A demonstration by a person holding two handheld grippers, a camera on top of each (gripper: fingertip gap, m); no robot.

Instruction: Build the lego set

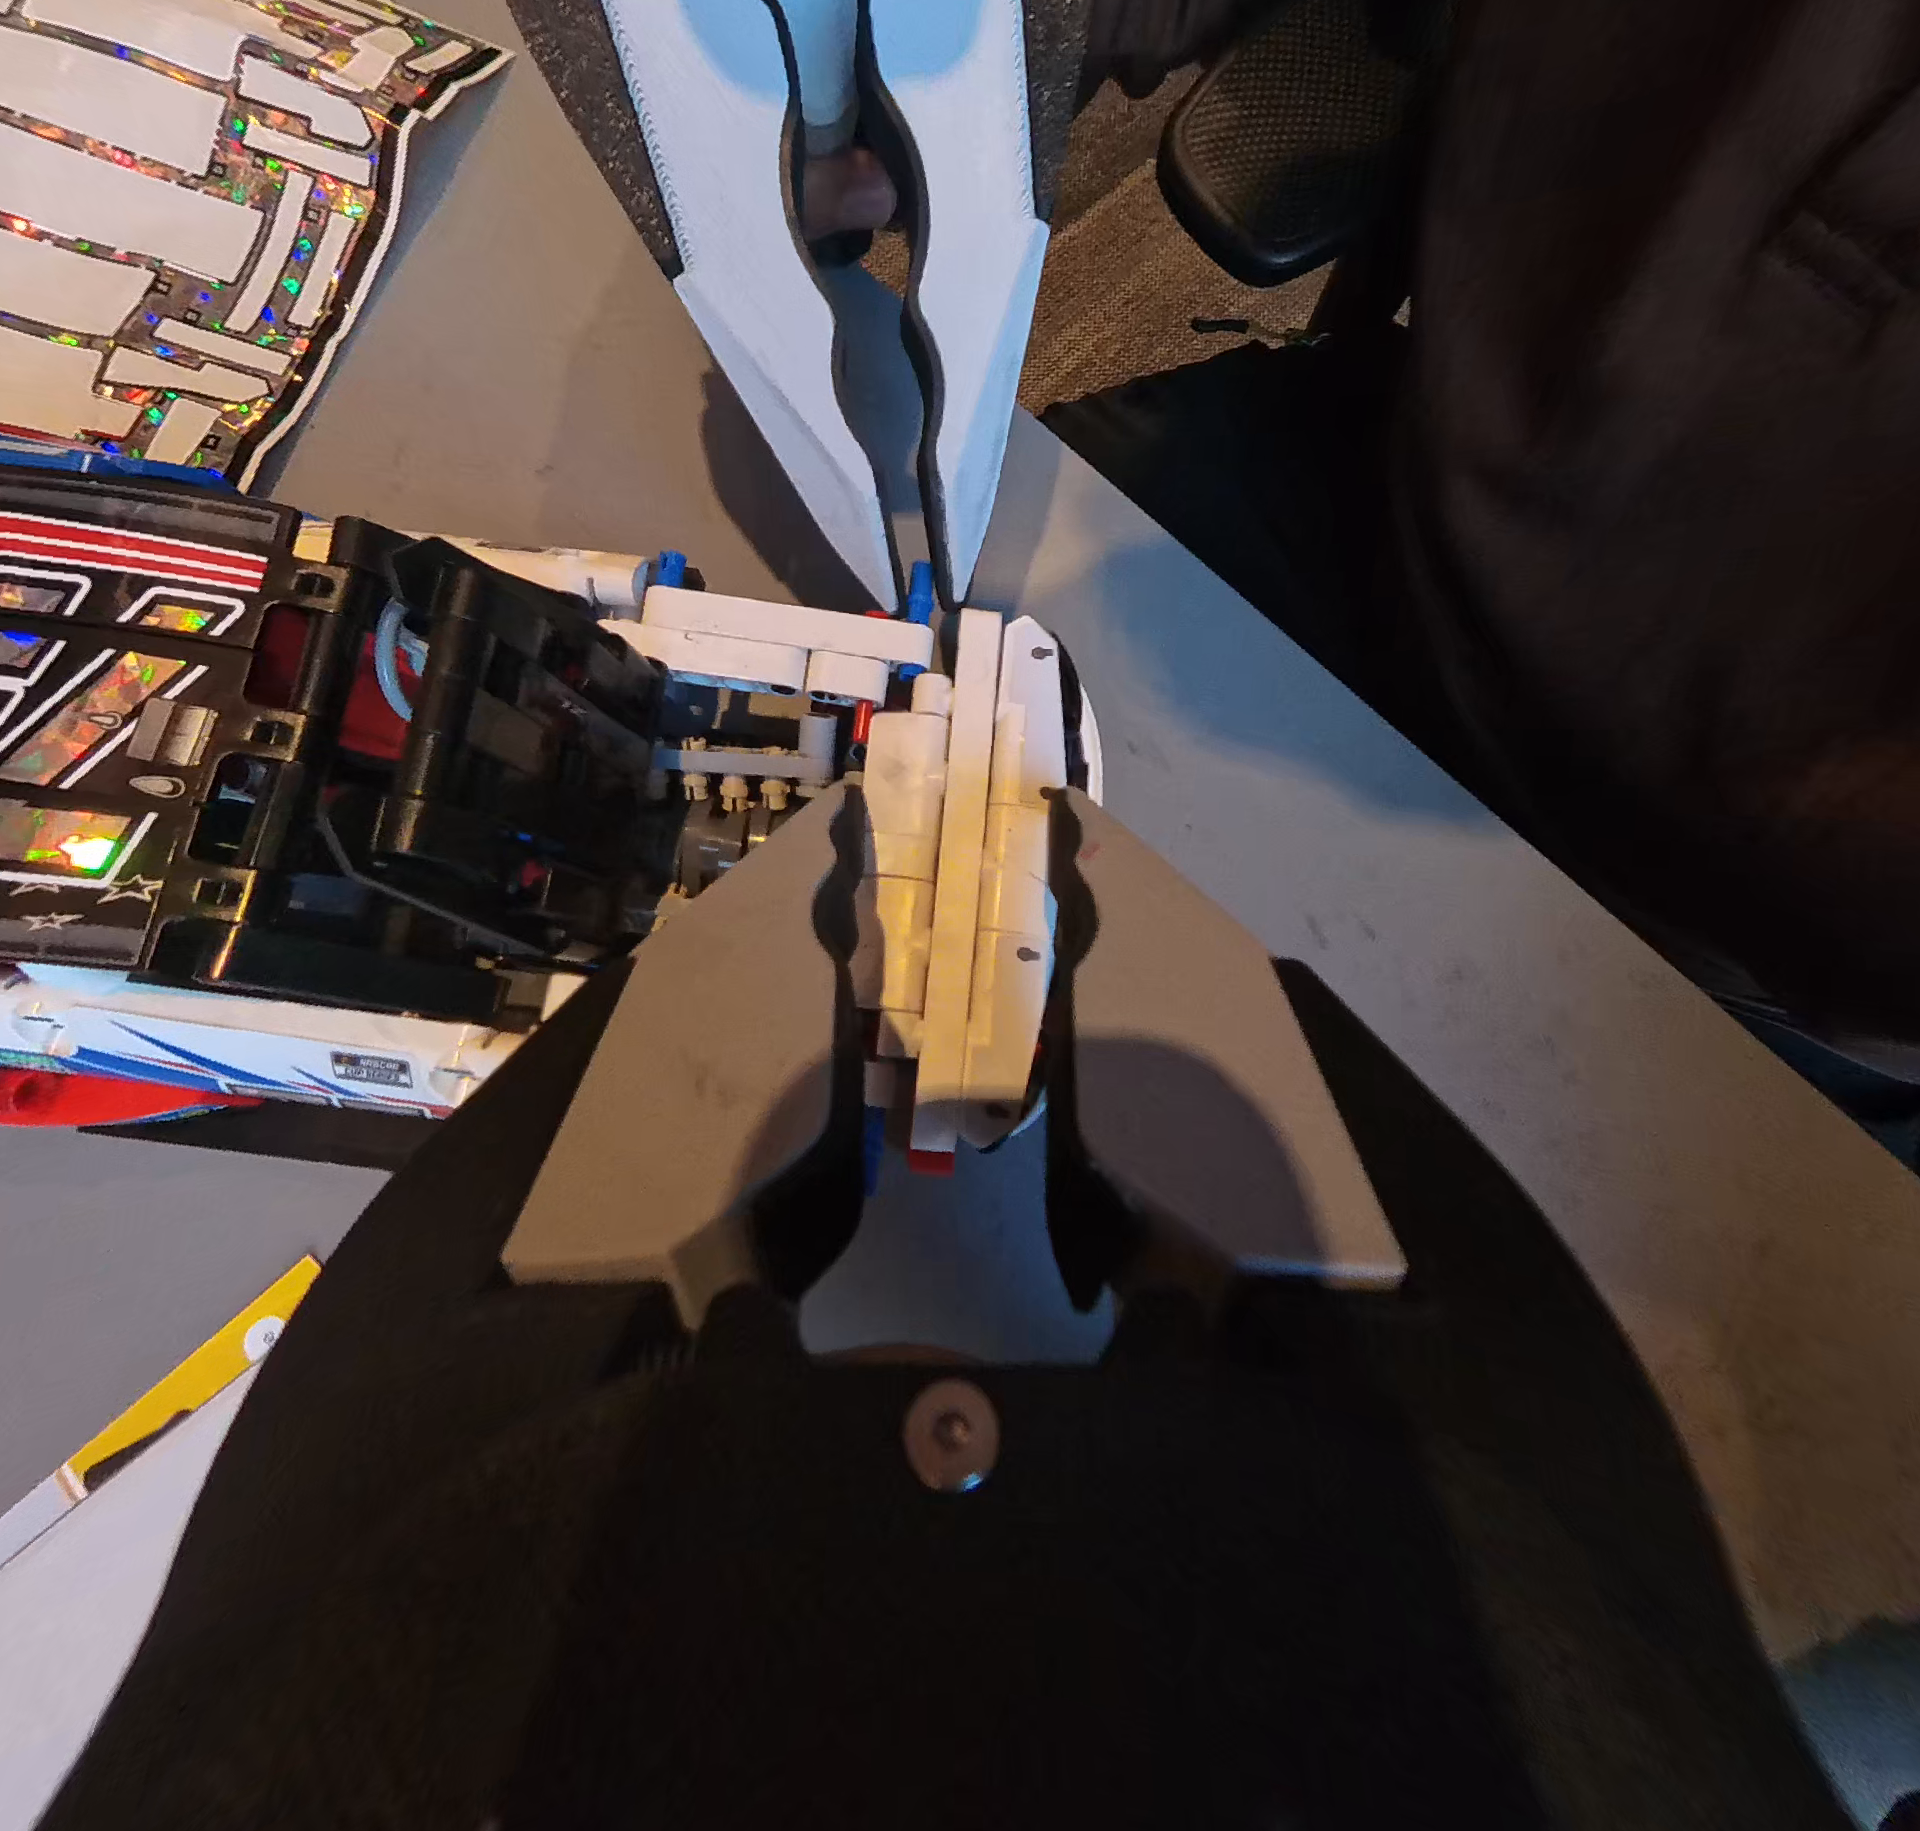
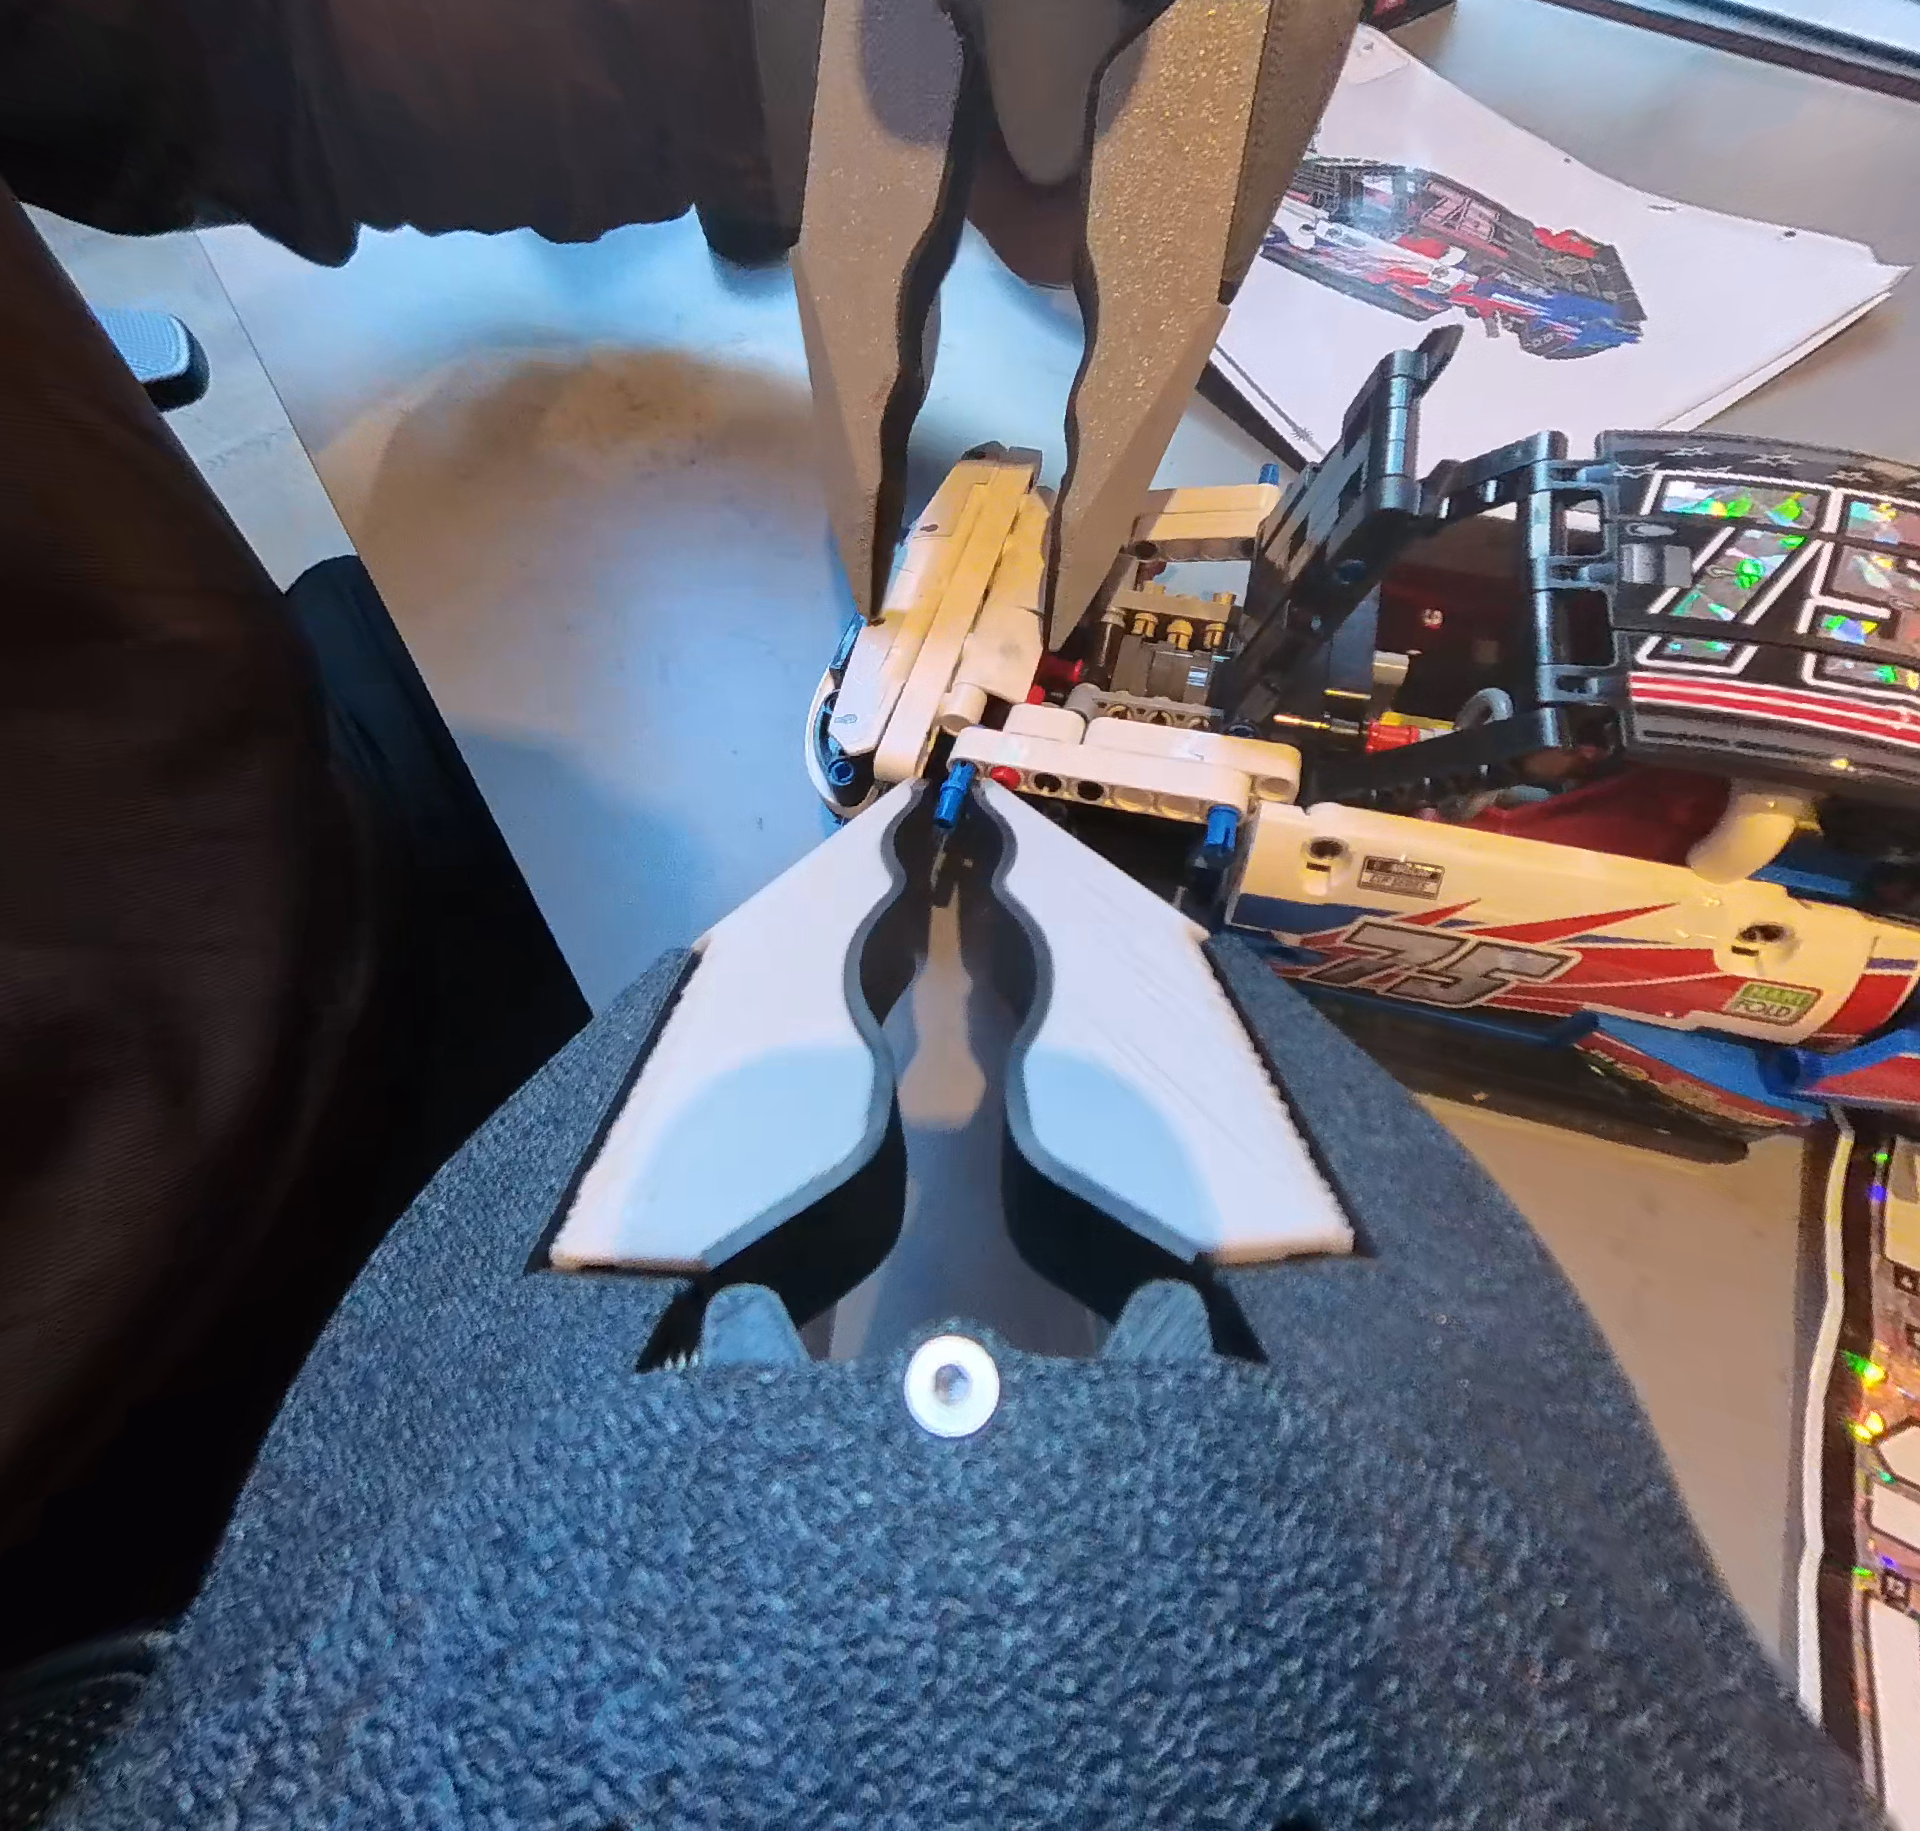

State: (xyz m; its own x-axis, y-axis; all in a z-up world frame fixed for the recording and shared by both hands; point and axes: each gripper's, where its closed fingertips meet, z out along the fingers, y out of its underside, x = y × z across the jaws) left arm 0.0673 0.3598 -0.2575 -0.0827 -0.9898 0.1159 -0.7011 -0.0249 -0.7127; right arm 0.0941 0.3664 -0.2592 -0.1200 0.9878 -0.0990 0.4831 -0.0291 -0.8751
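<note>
Grippers: two. The left gripper point(image 1: 951, 794) has grey fingers point(image 1: 727, 1002); the right gripper point(image 2: 951, 794) has white fingers point(image 2: 769, 1033).
Left fingers: clenched on the white bumper assembly point(image 1: 961, 846) at the end of the lego car, one finger on each face of it.
Right fingers: pinched on a blue pin point(image 2: 951, 794) that sticks out of a white beam point(image 2: 1122, 763) just beside the bumper assembly.
Lego car: one, part-built point(image 2: 1558, 742). It lies on the surface with its bumper end close to the surface's edge. Its body is white with red and blue stripes, and its roof is black with shiny stickers.
Blue pins in the right wrist view: two, the gripped one and a second point(image 2: 1218, 831) at the other end of the same beam.
Sticker sheets: one holographic sheet point(image 1: 177, 171), most of its stickers already peeled off, beside the car.
Booklets: one open instruction booklet point(image 2: 1507, 254) behind the car, showing a picture of the car.
Surface: a plain grey table top point(image 1: 1403, 846), lightly scuffed.
Room: brownish carpet floor point(image 1: 1122, 295) beyond the surface's edge, with a black chair base point(image 1: 1278, 150) on it. A person's dark sleeve point(image 2: 364, 67) fills the near side.
</note>
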